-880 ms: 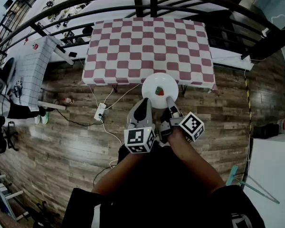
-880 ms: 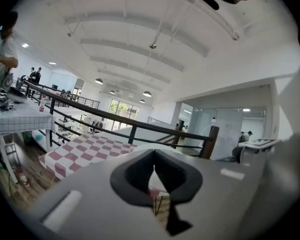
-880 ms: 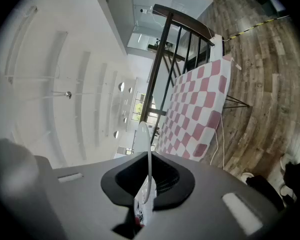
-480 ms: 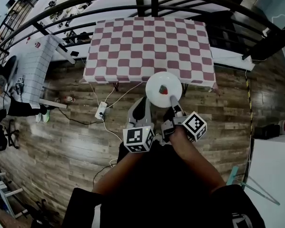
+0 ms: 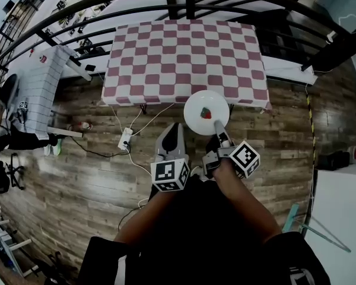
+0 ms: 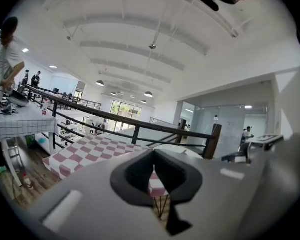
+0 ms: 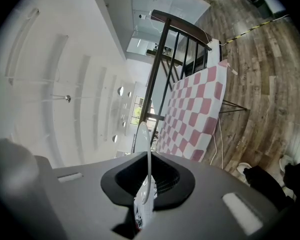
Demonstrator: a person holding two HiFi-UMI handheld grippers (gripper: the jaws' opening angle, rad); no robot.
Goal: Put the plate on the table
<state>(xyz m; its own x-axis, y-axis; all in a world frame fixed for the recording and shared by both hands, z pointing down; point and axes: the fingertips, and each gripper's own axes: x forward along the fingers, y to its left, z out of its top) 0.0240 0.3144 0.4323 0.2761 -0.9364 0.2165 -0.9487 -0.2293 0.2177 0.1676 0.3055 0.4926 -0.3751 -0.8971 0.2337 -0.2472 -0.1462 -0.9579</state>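
Held white plate (image 5: pixel 206 113) by near rim in clenched right gripper (image 5: pixel 217 128), aloft at checkered desk's (image 5: pixel 184 58) near edge — left gripper (image 5: pixel 173 129) closed, empty — carry step; probably needed forward reach, level lowering.

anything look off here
Nothing spilled or damaged. The white plate, a small red thing on it, hangs by its rim in the right gripper at the checkered table's near edge, not set down yet.
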